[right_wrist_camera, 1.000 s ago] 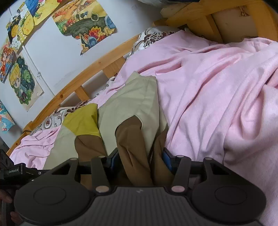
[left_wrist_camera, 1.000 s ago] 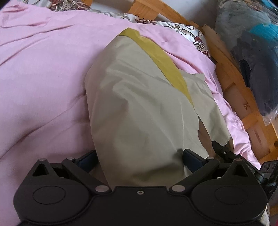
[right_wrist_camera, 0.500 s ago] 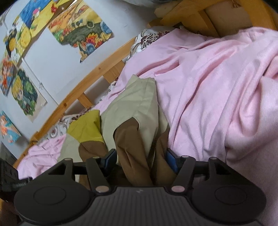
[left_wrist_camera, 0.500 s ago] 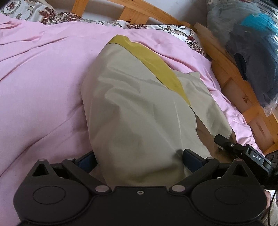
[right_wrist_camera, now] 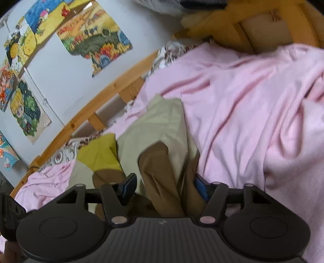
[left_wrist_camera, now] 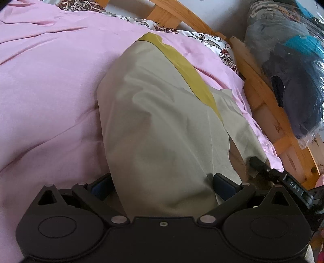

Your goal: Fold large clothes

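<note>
The garment (left_wrist_camera: 162,125), a pale khaki piece with a yellow band and brown panels, runs straight ahead of both claws over the pink sheet (left_wrist_camera: 50,91), its long axis pointing away from them toward the wooden headboard (left_wrist_camera: 172,14). The left claw (left_wrist_camera: 162,182) has a wide bunch of khaki cloth between its jaws; the cloth fills the gap and seems to bear on both blue pads, so I judge it clamped on the near edge. The right claw (right_wrist_camera: 164,187) sits at the near brown end, where a bundle of brown and khaki folds stands between jaws that are closing; the pad on its right touches the cloth, while the pad on its left stands just clear with a sliver of gap, so the grip there looks not yet made. In the left view the right claw's tip (left_wrist_camera: 259,163) shows just beside the left one, at the same near edge, so both hands are equally near and the far yellow end is the far reach. The coming fold likely carries this near edge forward along the long axis. To the left of the claws the sheet lies broad and free. To the right the room is tight: the bed rail (left_wrist_camera: 273,113) runs close beside the garment, with a bag of clothes (left_wrist_camera: 293,60) beyond it.
</note>
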